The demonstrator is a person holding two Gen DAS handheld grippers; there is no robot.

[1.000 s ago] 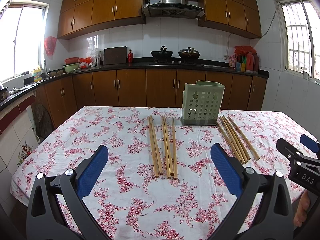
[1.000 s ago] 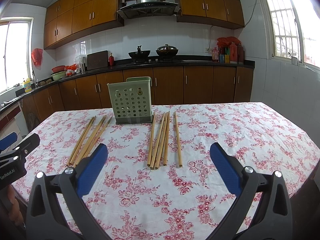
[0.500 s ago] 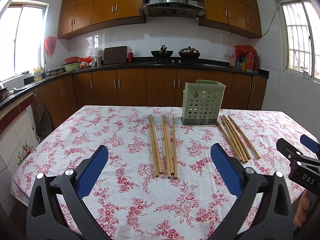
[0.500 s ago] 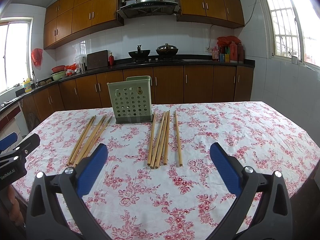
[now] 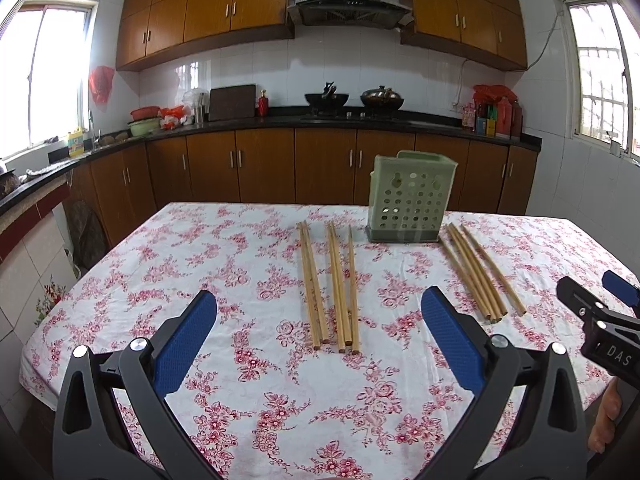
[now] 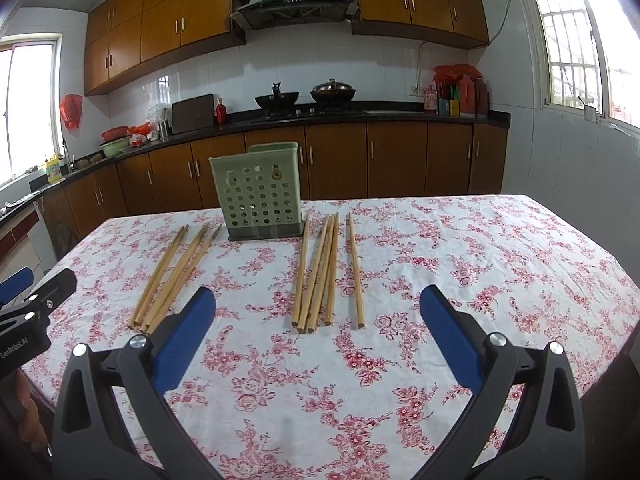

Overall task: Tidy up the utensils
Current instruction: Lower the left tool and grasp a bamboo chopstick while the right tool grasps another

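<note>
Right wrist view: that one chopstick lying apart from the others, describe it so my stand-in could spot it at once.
Start at the green perforated utensil holder standing at the back of the floral tablecloth. To its right lies a bunch of chopsticks, packed side by side. The lone chopstick lies further right, parallel to them with bare cloth on both sides, touching nothing.

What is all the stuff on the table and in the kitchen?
Wooden chopsticks, group left of the holder: five, tan, lying flat.
Wooden chopsticks, group right of the holder: about five, tan, lying flat.
Perforated plastic utensil holder: one, pale green, upright at the table's far side.
Floral tablecloth: one, white and pink, covering the table.
Woks: two, dark, on the stove.
Left hand-held gripper: blue pads, open.
Right hand-held gripper: blue pads, open.
</note>
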